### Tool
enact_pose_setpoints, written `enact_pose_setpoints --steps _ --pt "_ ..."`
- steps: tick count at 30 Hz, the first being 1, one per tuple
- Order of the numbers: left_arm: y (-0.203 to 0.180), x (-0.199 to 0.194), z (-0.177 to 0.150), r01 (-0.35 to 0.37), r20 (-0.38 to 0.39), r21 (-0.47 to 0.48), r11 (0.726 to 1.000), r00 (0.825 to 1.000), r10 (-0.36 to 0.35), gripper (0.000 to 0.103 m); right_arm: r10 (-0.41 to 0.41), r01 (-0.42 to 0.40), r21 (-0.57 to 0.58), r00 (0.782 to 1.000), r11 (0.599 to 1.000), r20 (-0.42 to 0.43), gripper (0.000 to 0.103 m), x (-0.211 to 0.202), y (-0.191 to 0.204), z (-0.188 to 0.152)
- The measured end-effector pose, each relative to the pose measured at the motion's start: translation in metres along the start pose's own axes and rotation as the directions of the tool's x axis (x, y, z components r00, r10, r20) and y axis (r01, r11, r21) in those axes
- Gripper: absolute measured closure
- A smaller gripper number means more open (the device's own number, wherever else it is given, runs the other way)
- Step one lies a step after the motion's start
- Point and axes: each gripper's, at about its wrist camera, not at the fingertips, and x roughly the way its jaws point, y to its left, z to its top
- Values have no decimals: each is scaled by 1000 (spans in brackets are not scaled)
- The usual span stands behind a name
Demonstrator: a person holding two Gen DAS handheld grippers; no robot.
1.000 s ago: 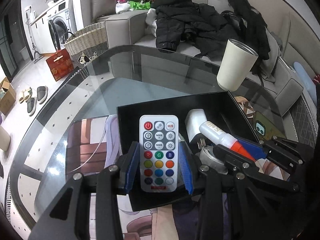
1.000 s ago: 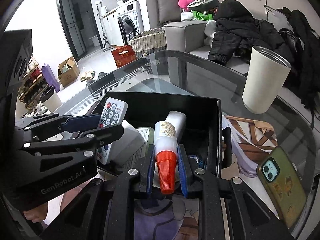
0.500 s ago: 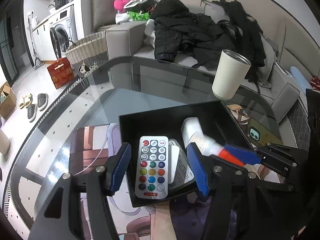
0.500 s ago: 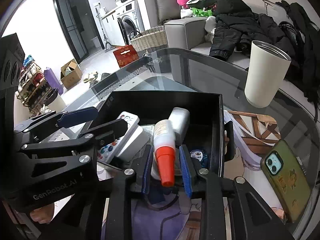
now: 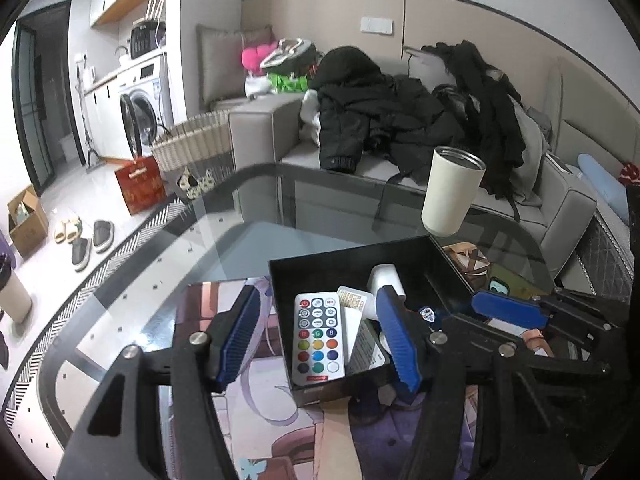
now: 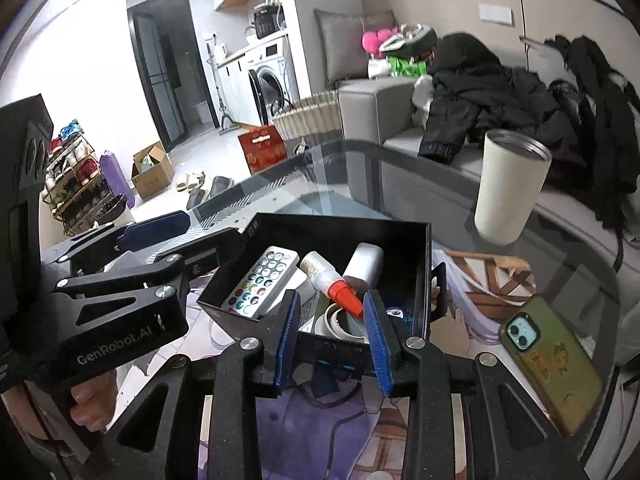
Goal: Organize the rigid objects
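Both grippers have just let go: the left gripper (image 5: pixel 316 340) has opened its fingers off the remote (image 5: pixel 318 338), which now lies in the black box (image 6: pixel 340 230) on the table (image 5: pixel 168 264). The right gripper (image 6: pixel 332 338) has spread its fingers too, and the red-capped bottle (image 6: pixel 326 280) rests loose in the box, seemingly untouched. Both deposits look finished; the phone (image 6: pixel 550 364) at the right stays outside the box.

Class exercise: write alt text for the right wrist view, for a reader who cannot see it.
An open right gripper hangs over a black box holding a remote control, a red-capped glue bottle and a white bottle. Its jaws have just been opening. A green-cased phone lies on the glass table.
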Motion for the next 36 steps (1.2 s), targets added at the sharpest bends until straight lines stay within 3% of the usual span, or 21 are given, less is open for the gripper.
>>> enact_pose_setpoints --steps 6,12,15,20,24,29,31,32,36 --pt "1 -16 -7 -13 54 -2 1000 998 13 40 -10 12 -33 997 999 73 57 -19 6 -5" --pt "0 -28 -14 -22 96 3 1000 995 22 32 -9 16 -47 991 999 134 53 -33 6 -10" --pt "1 -38 -18 -30 147 -7 1000 989 31 21 -9 21 -58 981 998 196 44 -44 7 -17" --pt "-2 -51 -29 -41 210 5 999 977 39 21 -1 18 -64 968 998 251 40 -54 7 -26" --pt "-5 -57 -36 -44 237 13 999 971 39 21 1 12 -41 957 999 291 26 -60 3 -32" --pt "-4 -69 -41 -63 321 -5 998 945 61 20 -17 35 -42 935 998 354 15 -68 4 -34" --pt "-3 -72 -43 -76 343 -22 997 936 79 16 -29 50 -45 920 998 390 5 -72 6 -37" --pt "-2 -73 -44 -80 345 -30 996 935 86 8 -31 56 -51 917 997 399 4 -73 8 -39" --pt "-3 -80 -48 -94 382 -51 994 918 106 5 -39 64 -49 915 997 403 3 -74 11 -46"
